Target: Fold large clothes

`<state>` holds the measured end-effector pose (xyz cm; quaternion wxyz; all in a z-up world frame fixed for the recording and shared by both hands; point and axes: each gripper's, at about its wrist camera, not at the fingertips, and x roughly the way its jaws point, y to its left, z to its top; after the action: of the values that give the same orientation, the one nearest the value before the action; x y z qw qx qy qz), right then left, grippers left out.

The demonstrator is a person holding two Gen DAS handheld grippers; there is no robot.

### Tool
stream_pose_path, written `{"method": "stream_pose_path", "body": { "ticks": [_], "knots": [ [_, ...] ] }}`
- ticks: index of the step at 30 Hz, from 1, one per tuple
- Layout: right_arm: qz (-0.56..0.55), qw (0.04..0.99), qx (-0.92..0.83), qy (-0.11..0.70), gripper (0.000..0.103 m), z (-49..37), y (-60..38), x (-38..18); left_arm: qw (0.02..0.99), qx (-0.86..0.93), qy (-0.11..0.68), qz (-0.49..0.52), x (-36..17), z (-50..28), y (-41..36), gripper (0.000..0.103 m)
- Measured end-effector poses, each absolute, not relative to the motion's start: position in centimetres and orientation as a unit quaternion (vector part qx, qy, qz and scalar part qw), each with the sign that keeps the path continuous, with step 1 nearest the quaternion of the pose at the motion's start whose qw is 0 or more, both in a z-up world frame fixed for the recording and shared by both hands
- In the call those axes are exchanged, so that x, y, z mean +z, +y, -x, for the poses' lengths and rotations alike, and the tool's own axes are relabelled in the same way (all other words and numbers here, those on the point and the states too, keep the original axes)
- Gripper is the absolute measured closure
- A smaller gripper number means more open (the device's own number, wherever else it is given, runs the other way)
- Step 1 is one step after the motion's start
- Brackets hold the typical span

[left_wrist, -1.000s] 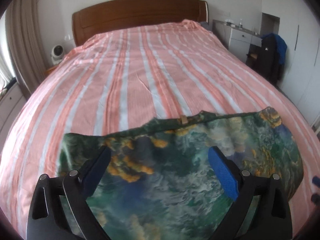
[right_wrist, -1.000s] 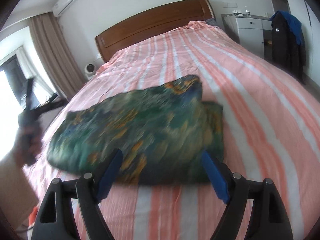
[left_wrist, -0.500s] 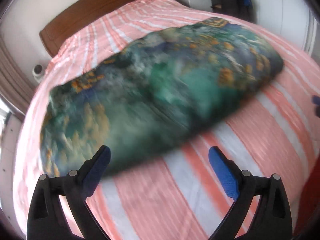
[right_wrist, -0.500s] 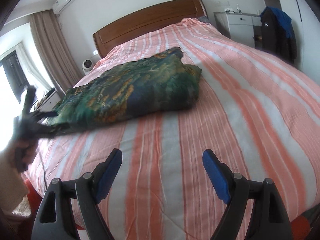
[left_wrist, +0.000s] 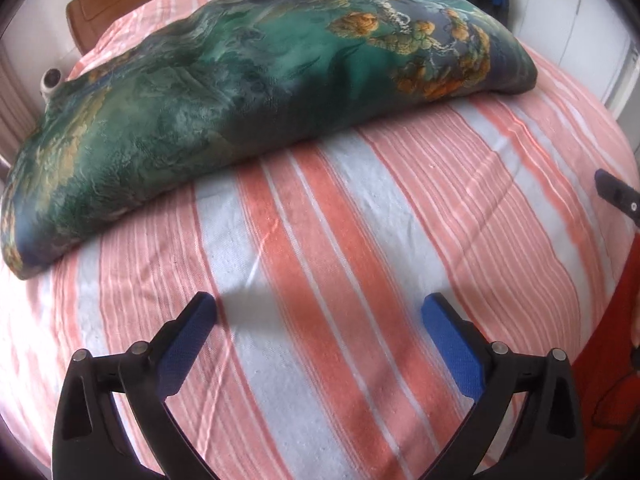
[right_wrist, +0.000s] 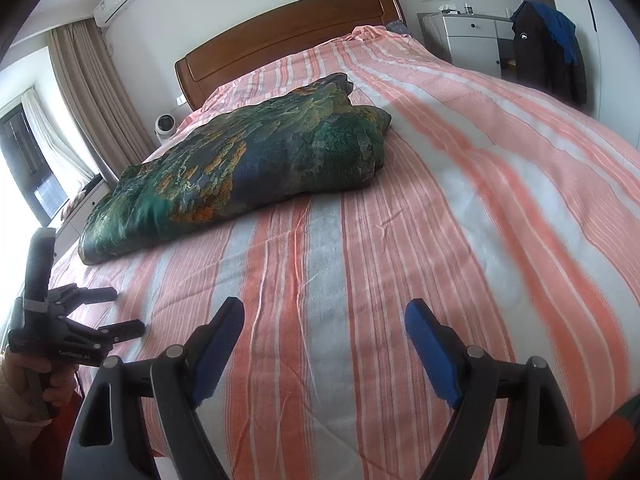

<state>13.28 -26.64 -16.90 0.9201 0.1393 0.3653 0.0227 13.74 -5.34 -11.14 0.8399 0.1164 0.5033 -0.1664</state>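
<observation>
Both hand-held grippers, left and right, hover released near the folded garment.

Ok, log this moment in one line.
folded green patterned garment on striped bedspread | left claw open | right claw open

The left gripper pointed steeply down over the bed, jaws wide and empty (a hand gripped its handle). The right gripper hung beside it above the bed, jaws apart, holding nothing.
</observation>
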Motion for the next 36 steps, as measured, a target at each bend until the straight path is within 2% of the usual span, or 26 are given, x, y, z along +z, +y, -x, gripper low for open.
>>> {"method": "stream_pose_path", "body": {
  "ticks": [36],
  "knots": [
    [-0.164, 0.914, 0.025, 0.37, 0.021, -13.8, -27.1, -17.5, 0.844, -0.159, 0.499, -0.113, -12.1, -13.1, -5.0, 0.0]
  ]
}}
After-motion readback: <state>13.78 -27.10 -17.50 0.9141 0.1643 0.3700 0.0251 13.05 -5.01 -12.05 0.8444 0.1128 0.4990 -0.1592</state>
